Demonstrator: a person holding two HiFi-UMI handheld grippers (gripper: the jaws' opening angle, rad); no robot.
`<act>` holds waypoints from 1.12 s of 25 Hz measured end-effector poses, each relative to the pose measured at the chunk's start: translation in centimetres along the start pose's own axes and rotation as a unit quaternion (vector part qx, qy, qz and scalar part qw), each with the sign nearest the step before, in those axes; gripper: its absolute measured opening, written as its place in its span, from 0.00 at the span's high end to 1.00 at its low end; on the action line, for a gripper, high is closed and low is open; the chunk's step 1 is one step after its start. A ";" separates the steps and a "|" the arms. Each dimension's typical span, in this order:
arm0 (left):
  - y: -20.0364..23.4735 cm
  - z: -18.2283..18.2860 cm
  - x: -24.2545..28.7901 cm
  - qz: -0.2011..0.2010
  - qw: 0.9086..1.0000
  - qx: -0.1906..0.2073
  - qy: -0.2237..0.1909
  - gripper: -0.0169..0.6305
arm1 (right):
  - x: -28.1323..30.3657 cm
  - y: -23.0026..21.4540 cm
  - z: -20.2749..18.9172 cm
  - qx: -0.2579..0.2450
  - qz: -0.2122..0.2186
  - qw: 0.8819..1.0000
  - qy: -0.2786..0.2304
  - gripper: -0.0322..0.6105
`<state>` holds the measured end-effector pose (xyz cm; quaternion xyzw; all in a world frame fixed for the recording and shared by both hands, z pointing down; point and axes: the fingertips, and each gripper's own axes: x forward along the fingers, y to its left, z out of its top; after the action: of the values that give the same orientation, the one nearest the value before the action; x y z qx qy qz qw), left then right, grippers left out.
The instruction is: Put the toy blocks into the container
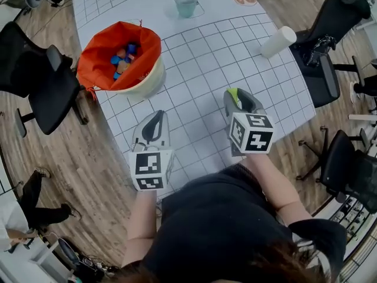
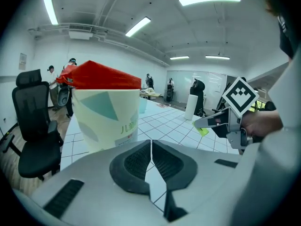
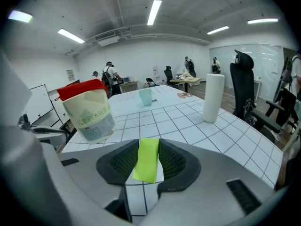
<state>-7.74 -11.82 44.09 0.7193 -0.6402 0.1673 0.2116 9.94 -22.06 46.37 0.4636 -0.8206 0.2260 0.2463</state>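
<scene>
Hazard: the green block (image 3: 146,160), pinched only by its flat sides, may twist loose over the surface (image 1: 206,58) short of the container (image 1: 152,80); the container's orange liner (image 1: 97,61) could snag it.
Right claw (image 3: 148,144): partly open, clamped on the block, well right of the container.
Left claw (image 2: 151,147): closed, empty, near the container.

Head view looks steeply down on the table (image 1: 235,52); both gripper views skim across it, sharing the container (image 2: 106,119)
</scene>
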 end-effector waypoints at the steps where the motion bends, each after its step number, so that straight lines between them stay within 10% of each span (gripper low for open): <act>1: 0.5 0.1 -0.5 0.008 1.000 -0.005 -0.005 0.92 | -0.2 1.0 0.7 -0.011 0.015 1.000 -0.005 0.71; 16: 6.3 1.3 -9.7 0.117 0.990 -0.060 -0.058 0.92 | -3.9 16.3 11.3 -0.135 0.219 0.962 -0.091 0.71; 28: 8.3 1.0 -14.9 0.179 0.977 -0.087 -0.074 0.92 | -1.3 25.9 19.0 -0.220 0.279 0.918 -0.178 0.71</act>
<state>-17.84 -0.46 36.33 0.5822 -0.7845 0.0928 0.1921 -15.78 -20.41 27.13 0.1828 -0.9758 0.0129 0.1192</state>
